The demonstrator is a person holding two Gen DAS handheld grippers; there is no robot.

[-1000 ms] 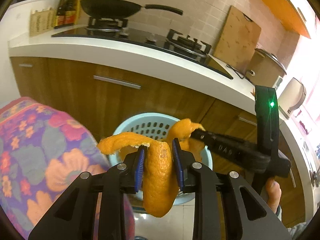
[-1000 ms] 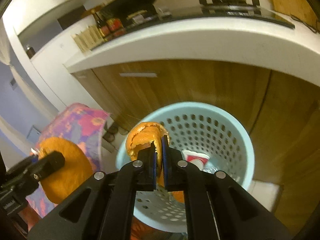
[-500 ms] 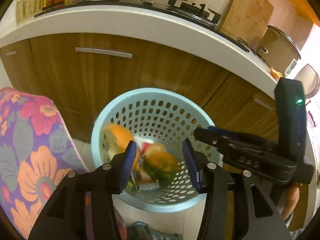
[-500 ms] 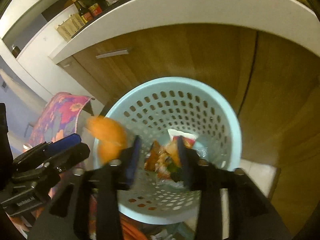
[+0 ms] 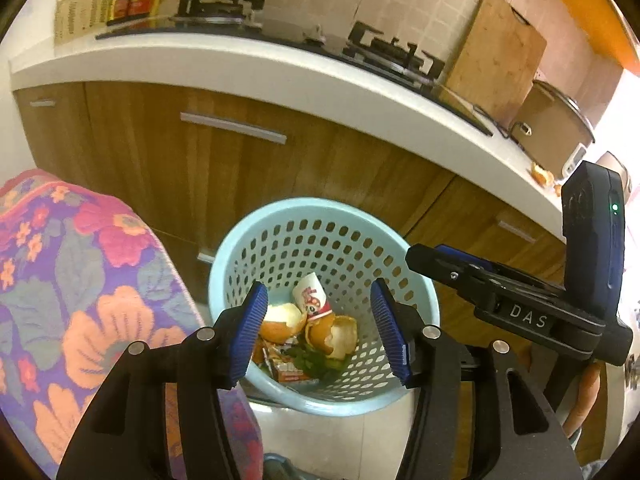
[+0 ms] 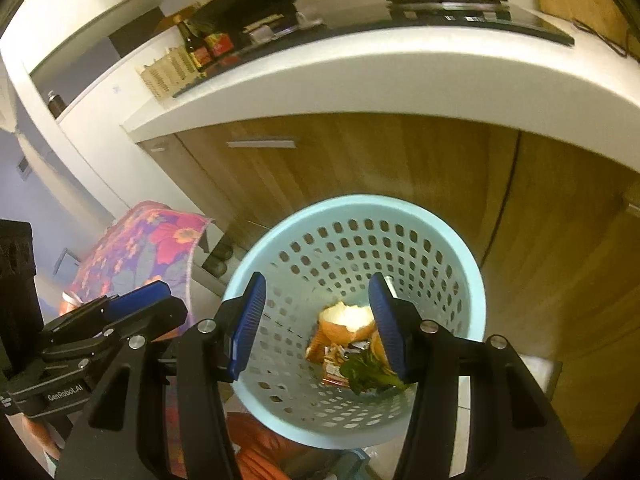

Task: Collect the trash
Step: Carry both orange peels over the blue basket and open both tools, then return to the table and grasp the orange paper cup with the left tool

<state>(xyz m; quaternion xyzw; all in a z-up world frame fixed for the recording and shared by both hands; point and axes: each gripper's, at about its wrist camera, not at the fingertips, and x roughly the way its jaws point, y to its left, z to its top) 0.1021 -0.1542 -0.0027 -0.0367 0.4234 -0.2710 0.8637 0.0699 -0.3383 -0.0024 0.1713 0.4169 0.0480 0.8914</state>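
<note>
Both pairs of jaws stood spread wide with nothing between them: the left gripper (image 5: 318, 330) and the right gripper (image 6: 316, 326) each hung above the mouth of the pale blue perforated basket (image 5: 276, 216), side by side. That placement suited a drop, since anything let go there would fall inside. The trash lay at the bottom: orange peels (image 5: 332, 334), a small red-and-white cup (image 5: 312, 300), torn wrappers (image 5: 286, 366) and some green leaves (image 5: 320, 362). The basket stood on the floor just in front of the wooden cabinets (image 5: 160, 152), under the white counter (image 5: 240, 76).

The left wrist view alone showed more peel scraps (image 5: 542, 176) lying on the counter at the far right, probably still to be collected. The right wrist view showed the white inside of one peel (image 6: 348, 316) and the flowered cloth (image 6: 152, 248) left of the basket.
</note>
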